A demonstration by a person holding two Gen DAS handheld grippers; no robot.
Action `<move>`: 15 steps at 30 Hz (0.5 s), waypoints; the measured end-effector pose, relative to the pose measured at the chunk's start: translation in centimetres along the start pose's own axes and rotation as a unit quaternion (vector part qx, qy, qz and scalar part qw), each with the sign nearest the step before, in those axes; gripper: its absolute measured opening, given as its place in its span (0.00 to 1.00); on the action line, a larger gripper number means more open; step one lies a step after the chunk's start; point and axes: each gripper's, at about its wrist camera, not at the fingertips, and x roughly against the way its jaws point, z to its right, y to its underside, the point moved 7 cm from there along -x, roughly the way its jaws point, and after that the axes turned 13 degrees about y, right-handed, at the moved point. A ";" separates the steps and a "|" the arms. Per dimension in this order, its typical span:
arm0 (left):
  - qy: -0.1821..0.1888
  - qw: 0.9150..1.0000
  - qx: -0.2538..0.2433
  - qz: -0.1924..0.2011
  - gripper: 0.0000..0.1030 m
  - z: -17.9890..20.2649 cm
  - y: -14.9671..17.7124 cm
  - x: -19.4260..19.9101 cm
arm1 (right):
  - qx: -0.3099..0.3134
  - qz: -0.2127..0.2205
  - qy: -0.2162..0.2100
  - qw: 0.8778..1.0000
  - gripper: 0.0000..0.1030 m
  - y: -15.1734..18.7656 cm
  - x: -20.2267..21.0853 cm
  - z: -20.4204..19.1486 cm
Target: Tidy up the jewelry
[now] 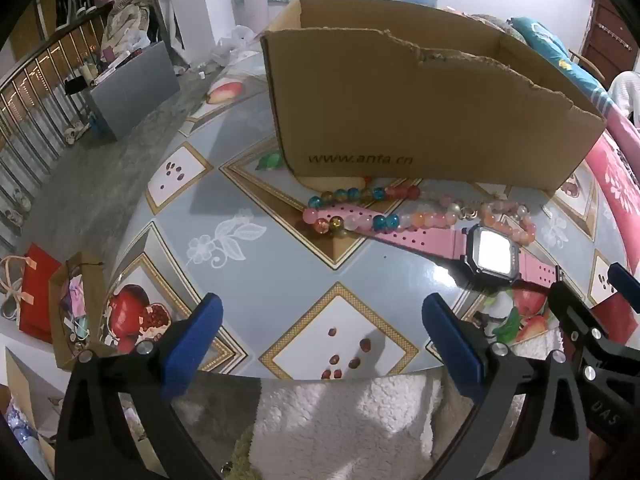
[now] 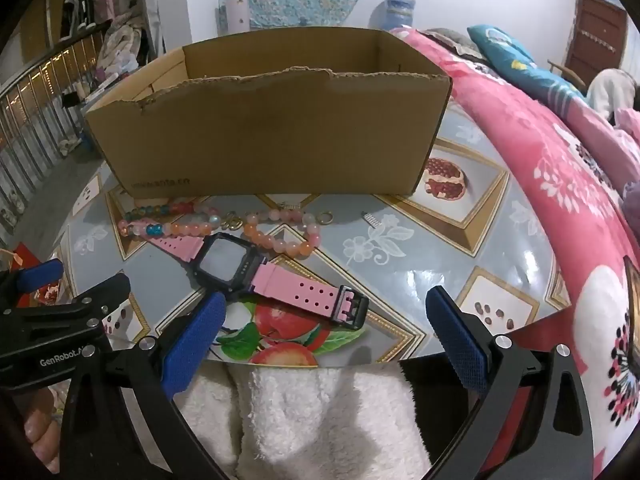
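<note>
From the left wrist view, the left tongs hung spread wide above the near edge of the surface, pinching nothing. Beyond them the cardboard box stood open at the far side, and just in front of its near wall lay a multicoloured bead bracelet, a pink-and-orange bead bracelet to its right, and a pink-strapped digital watch nearer still. The right tongs showed at the right edge.

From the right wrist view, the right tongs were likewise spread and empty, with the watch just beyond the left finger and its buckle end lying between the fingers. This view alone showed a small gold ring and a tiny spring-like piece to the right of the bracelets.

No piece seemed picked up yet. The first pickup looked to be in hand: the next move would likely call for lowering one pair of tongs over the watch strap, closing, then carrying it over the box wall.
</note>
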 end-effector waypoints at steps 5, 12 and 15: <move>-0.001 1.000 0.000 -0.002 0.94 0.0 0.0 -0.1 | -0.003 0.003 -0.002 1.000 0.93 0.1 -0.1 0.1; 0.000 1.000 -0.001 0.002 0.94 0.1 -0.1 -0.2 | -0.004 0.008 -0.002 1.000 0.93 -0.5 0.6 0.1; 0.000 1.000 0.000 0.004 0.94 0.2 0.1 0.2 | -0.001 0.011 0.000 1.000 0.93 -0.5 0.9 0.0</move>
